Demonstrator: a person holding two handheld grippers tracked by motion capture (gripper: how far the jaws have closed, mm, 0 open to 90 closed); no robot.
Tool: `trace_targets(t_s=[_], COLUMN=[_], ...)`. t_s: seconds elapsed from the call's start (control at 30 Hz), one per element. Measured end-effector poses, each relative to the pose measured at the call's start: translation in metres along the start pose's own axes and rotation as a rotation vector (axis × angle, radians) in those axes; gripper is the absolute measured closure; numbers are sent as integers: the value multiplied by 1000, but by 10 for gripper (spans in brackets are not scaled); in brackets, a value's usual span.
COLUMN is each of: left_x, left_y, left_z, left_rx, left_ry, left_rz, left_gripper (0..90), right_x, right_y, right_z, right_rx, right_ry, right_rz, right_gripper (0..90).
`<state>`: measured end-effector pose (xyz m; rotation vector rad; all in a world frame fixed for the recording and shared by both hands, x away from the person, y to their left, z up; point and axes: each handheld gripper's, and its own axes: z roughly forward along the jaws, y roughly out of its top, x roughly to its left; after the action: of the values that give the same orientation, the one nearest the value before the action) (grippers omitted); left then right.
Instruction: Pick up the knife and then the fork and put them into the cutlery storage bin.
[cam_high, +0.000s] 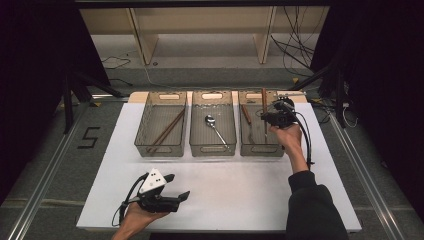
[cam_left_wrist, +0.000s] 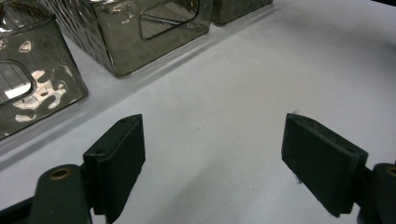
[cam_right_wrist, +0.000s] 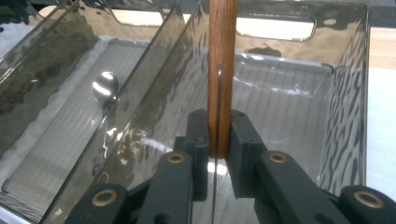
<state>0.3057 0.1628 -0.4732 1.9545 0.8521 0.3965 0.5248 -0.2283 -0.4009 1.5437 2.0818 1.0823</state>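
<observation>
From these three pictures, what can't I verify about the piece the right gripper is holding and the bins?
- Wooden-handled utensil in the right gripper: its working end is cut off by the bottom edge of the right gripper view, and too small in the high view to tell its kind.
- Second wooden piece in the right bin: too small in the high view to identify.
- Left bin: contents blurred by its rippled wall in the left gripper view.

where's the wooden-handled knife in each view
high view: knife upper right, held by the right gripper over the right bin.
right gripper view: centre, handle upright, clamped between the jaws.
left gripper view: not in it.
shared landmark: spoon in the middle bin, also at left.
</observation>
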Motion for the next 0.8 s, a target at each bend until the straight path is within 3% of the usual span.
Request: trace_targets(t_s=[0.43, 0.47, 0.8], left_x=[0, 1, 0], left_y=[0, 0, 0], left_z=[1, 1, 1], left_rx=[15, 15, 17], left_ry=[0, -1, -1], left_rz=[1, 0, -1], left_gripper=[212, 211, 211], right_x=[3, 3, 8], right_y=[-2, -2, 1], right_z=[6, 5, -4], right_rx=[40, 38, 8], right_ry=[-44, -41, -27], right_rz=[-3, -3, -24], right_gripper=[768, 716, 672])
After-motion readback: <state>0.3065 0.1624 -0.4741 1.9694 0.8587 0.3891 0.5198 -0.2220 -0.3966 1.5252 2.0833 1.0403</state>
